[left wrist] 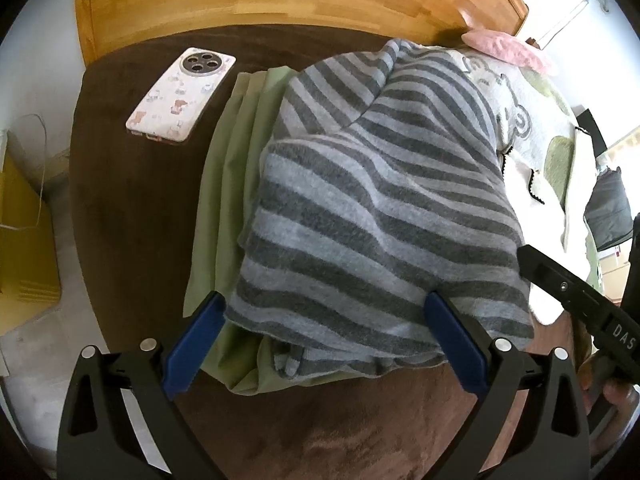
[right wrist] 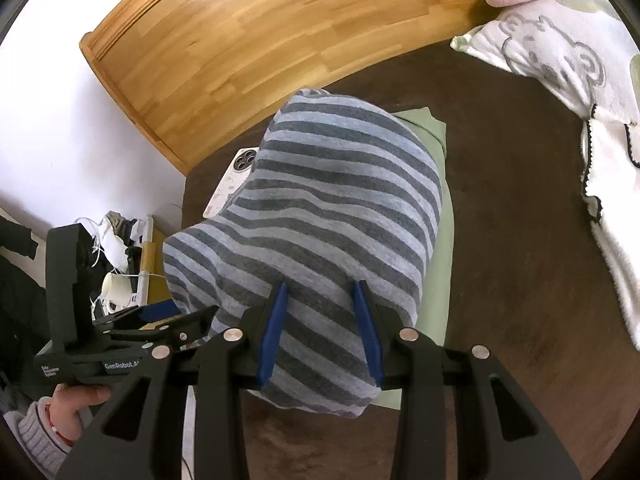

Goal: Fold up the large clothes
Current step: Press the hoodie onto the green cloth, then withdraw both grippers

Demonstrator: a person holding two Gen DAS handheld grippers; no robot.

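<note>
A grey-and-blue striped garment is seen bunched in a folded heap on top of a pale green cloth, both resting on a dark brown bed cover. In the left wrist view, the left gripper is held with its blue fingers spread wide, one at each side of the near edge of the striped garment; the left finger lies over the green cloth, the right one against the striped fabric, and nothing is pinched between them. In the right wrist view, the right gripper is shown with its blue fingers drawn partly together around a raised fold of the striped garment, the fabric filling the gap between them. Whether the fold is firmly squeezed cannot be told, though the cloth is bulged up and gathered between the pads. A white phone in a patterned case is laid face down on the brown cover to the far left of the garment, well apart from the left gripper; in the right wrist view it is partly hidden behind the heap. A wooden headboard is set along the far edge of the bed. A white blanket with a grey cartoon print is spread to the right of the garment, and a pink cushion is placed at its far end.
</note>
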